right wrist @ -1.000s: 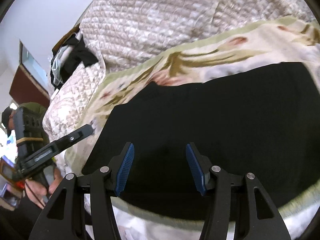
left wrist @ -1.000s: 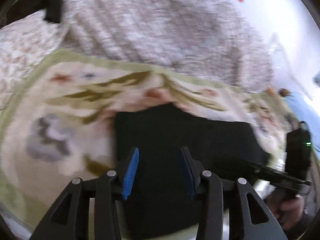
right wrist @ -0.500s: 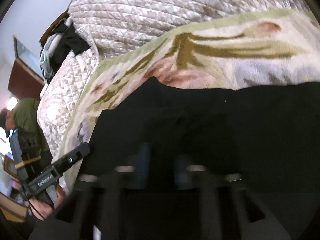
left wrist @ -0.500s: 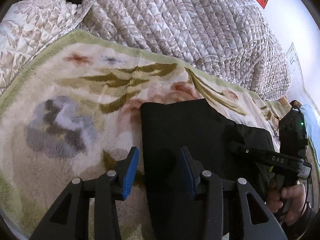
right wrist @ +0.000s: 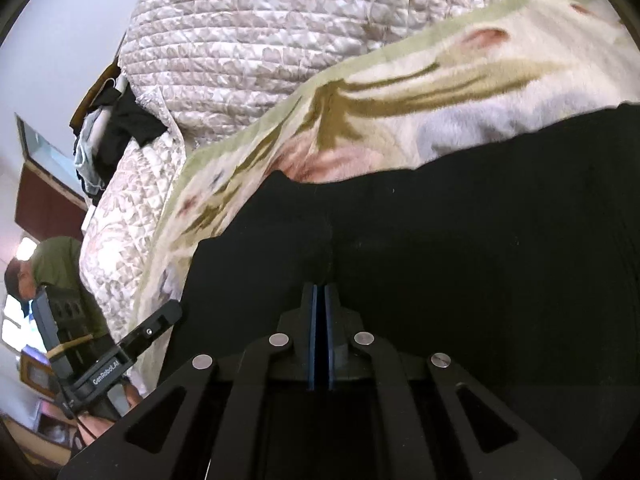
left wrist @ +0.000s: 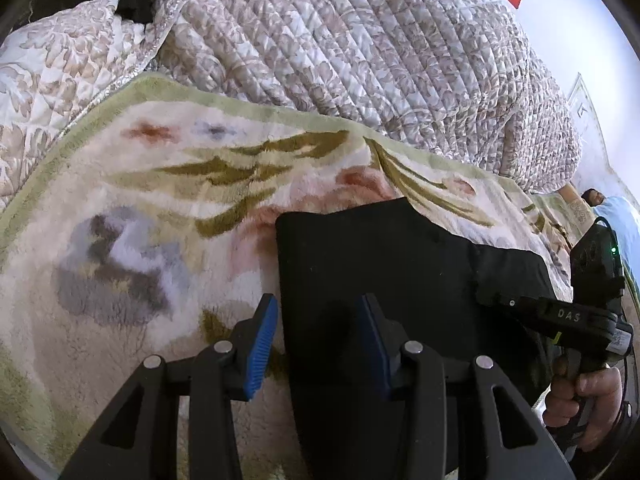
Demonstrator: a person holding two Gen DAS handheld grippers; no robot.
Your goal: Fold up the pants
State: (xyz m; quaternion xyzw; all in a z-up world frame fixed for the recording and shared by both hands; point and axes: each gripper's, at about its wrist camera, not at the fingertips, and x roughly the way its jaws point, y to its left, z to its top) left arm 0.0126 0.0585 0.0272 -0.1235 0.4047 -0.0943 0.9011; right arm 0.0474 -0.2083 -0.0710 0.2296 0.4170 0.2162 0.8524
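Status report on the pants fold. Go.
Left gripper jaws open, straddling the black pants' left edge. Right gripper jaws just closed, pads together at the fabric. Nothing in the way.

The pants are plain black, with no pattern or trim to be made out — the cloth reads as one dark, matte mass. They lie flat and folded on a fluffy cream blanket with olive leaves and pink blooms, spread over a bed. In the left wrist view their left edge runs straight toward the camera, and the far edge rises to a blunt corner. In the right wrist view the far edge is uneven — a small peak stands at its left end, and a faint crease runs toward the camera.
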